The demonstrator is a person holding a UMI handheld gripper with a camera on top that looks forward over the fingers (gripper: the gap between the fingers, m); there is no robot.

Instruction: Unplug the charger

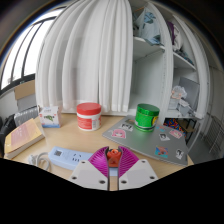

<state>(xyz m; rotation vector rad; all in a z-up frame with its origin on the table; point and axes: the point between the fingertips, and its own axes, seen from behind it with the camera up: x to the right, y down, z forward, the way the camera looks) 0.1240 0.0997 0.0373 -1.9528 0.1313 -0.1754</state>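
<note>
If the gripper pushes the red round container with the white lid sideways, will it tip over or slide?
The red round container with the white lid looks squat and wide, so it would probably slide rather than tip. It stands upright on the flat wooden table, so rolling seems unlikely. The gripper is well short of it, its fingers nearly together.

From my gripper, fingers nearly closed low in the frame, I see a power strip lower left, red jar and green jar mid-frame.
</note>
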